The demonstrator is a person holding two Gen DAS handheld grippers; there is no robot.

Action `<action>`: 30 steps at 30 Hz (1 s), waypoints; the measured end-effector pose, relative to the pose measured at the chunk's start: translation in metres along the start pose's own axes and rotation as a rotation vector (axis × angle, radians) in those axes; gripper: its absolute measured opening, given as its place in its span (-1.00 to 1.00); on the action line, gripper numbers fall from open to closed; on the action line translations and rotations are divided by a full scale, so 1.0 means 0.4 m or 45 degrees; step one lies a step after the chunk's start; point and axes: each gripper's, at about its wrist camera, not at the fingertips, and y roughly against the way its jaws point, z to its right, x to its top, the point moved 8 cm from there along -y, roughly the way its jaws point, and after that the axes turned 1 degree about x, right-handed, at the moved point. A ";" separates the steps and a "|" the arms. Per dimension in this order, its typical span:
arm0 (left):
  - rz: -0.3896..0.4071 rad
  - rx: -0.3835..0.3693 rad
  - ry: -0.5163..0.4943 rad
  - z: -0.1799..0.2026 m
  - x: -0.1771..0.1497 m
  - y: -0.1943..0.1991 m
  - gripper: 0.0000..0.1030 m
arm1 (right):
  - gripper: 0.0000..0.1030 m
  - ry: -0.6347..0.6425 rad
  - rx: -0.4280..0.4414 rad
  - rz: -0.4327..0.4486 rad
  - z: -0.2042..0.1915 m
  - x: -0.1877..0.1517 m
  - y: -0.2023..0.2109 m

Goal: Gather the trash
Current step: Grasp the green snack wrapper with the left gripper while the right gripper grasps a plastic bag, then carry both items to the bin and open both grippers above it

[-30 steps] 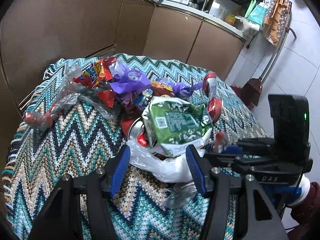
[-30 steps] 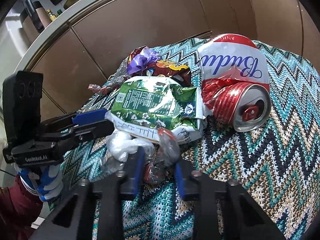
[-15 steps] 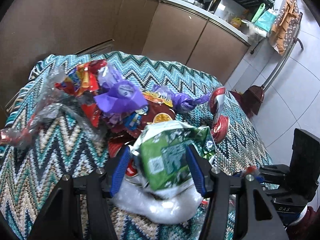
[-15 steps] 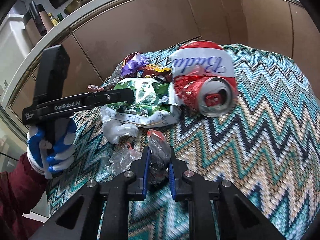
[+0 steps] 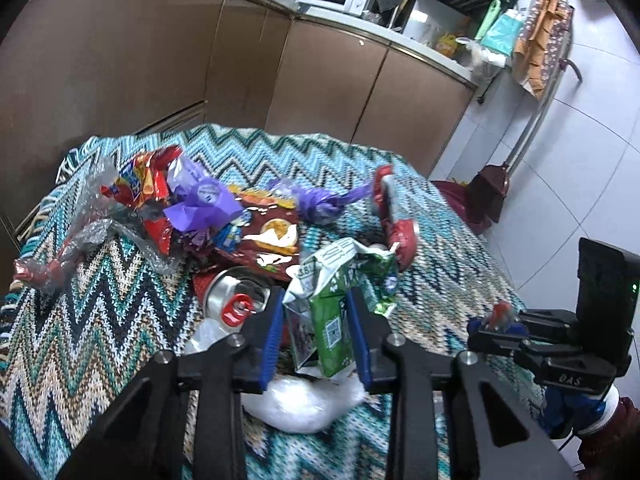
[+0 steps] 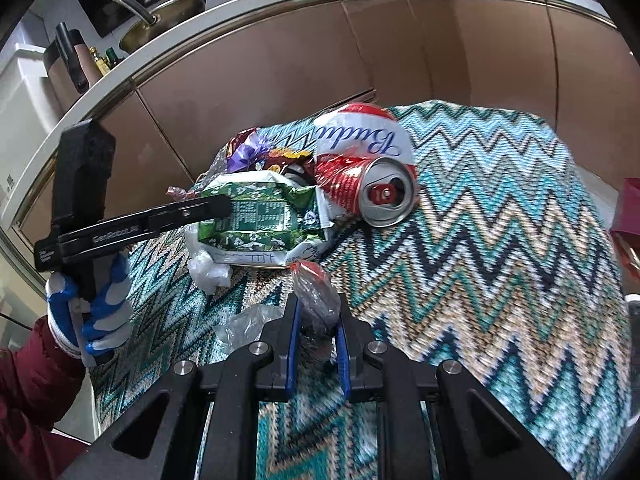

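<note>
My left gripper (image 5: 316, 332) is shut on a crumpled green snack bag (image 5: 336, 300), lifted a little off the zigzag cloth (image 5: 100, 344); the bag also shows in the right wrist view (image 6: 256, 216), with the left gripper (image 6: 216, 206) on it. My right gripper (image 6: 318, 332) is shut on a small clear wrapper with a red tip (image 6: 314, 292); it also shows at the right of the left wrist view (image 5: 500, 316). A crushed red and white can (image 6: 368, 168) lies beyond the bag. A second red can (image 5: 232, 300) lies left of my left fingers.
A heap of wrappers, purple (image 5: 200, 204), red (image 5: 144, 184) and maroon (image 5: 268, 236), lies at the cloth's far left. A white plastic bag (image 5: 304, 404) lies under my left gripper. Clear plastic (image 6: 248, 320) lies by my right fingers. Brown cabinets (image 5: 160, 60) stand behind.
My left gripper has closed on the green bag and lifted it, uncovering the second can. My right gripper has closed on the clear wrapper and drawn back from the pile.
</note>
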 end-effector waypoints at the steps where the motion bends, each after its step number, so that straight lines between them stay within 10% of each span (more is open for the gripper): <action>1: 0.010 -0.007 -0.008 0.013 -0.001 0.012 -0.51 | -0.71 -0.005 -0.007 0.008 0.002 -0.003 0.011; 30: 0.124 -0.040 -0.164 0.292 0.060 0.212 -0.64 | -0.72 -0.130 -0.156 0.318 0.117 -0.063 0.361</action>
